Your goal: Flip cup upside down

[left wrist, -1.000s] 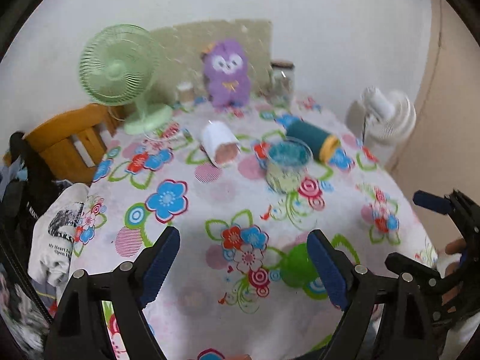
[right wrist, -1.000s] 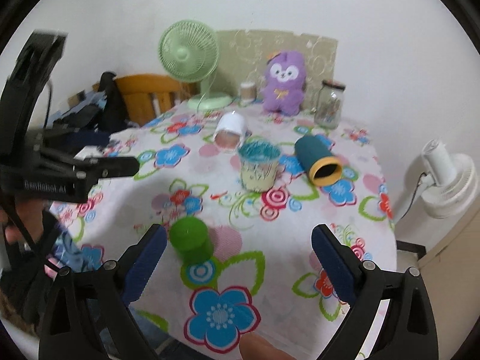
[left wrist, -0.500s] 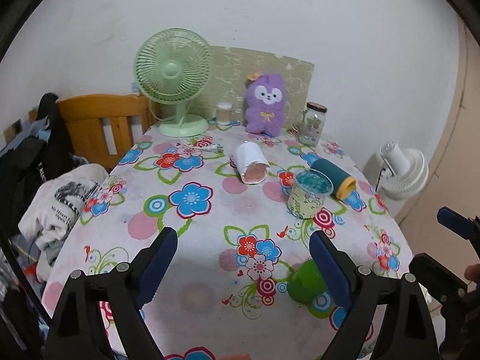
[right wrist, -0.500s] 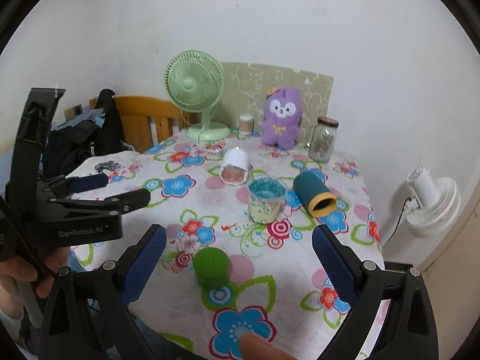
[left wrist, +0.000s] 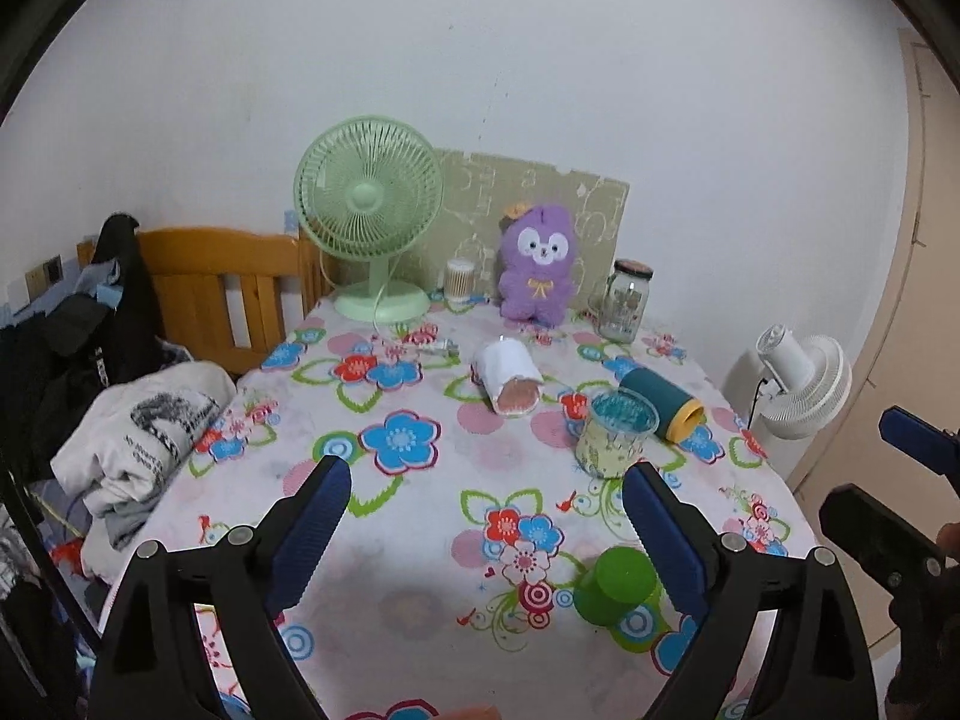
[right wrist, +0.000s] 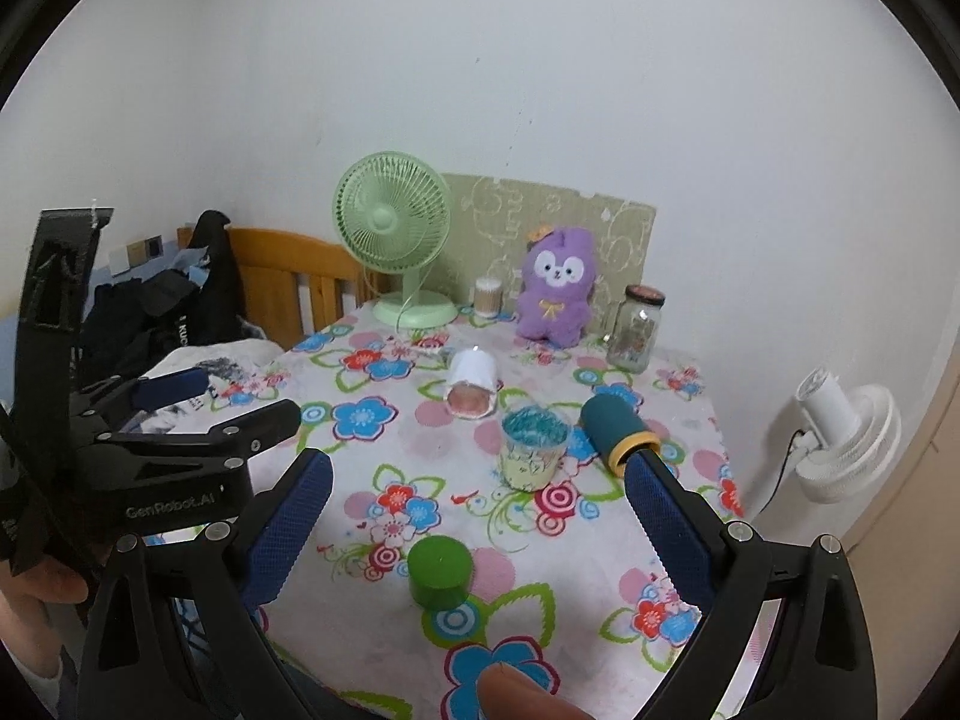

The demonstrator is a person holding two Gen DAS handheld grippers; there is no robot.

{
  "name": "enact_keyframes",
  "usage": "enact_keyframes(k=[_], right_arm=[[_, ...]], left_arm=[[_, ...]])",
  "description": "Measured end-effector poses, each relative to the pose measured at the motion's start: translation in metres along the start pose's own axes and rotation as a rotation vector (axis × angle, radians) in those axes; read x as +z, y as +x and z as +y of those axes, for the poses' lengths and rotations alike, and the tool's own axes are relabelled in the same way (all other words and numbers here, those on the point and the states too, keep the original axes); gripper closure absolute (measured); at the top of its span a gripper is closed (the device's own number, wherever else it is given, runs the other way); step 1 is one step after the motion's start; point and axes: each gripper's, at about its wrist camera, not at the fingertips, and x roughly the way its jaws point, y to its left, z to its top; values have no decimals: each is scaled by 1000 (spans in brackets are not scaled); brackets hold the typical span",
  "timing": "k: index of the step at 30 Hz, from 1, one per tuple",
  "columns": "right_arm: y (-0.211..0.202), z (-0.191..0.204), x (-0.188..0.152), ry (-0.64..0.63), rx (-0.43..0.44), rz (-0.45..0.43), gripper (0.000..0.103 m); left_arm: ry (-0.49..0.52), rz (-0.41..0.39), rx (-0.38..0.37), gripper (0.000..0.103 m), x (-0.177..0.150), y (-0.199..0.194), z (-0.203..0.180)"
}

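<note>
Several cups are on the flowered table (left wrist: 420, 600). A green cup (left wrist: 615, 583) (right wrist: 439, 571) stands bottom up near the front edge. A clear patterned cup (left wrist: 615, 433) (right wrist: 533, 447) stands mouth up in the middle. A white cup (left wrist: 509, 377) (right wrist: 473, 383) and a teal cup with a yellow rim (left wrist: 660, 405) (right wrist: 617, 427) lie on their sides. My left gripper (left wrist: 486, 531) is open and empty, held back above the front edge. My right gripper (right wrist: 480, 513) is open and empty, also held back.
A green desk fan (left wrist: 369, 216), a purple plush toy (left wrist: 537, 264), a glass jar (left wrist: 627, 300) and a small container (left wrist: 459, 279) stand along the back. A wooden chair with clothes (left wrist: 150, 324) is at the left. A white fan (left wrist: 801, 384) stands right of the table.
Both grippers have pulled up and back from the table, so the whole table shows. The cups have not moved. Both grippers stay open.
</note>
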Motion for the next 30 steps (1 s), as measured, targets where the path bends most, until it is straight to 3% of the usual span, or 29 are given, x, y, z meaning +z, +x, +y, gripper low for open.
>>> enact_keyframes(k=[12, 16, 24, 30], right_arm=[[-22, -3, 1, 72, -137, -99, 0], [-27, -3, 0, 77, -145, -116, 0], [-31, -6, -3, 105, -179, -103, 0], [-40, -11, -5, 111, -225, -113, 0]], left_arm=[[56, -93, 33, 3, 4, -24, -9], [75, -110, 26, 0, 2, -28, -15], [82, -72, 9, 0, 1, -24, -23], [111, -91, 22, 0, 3, -30, -32]])
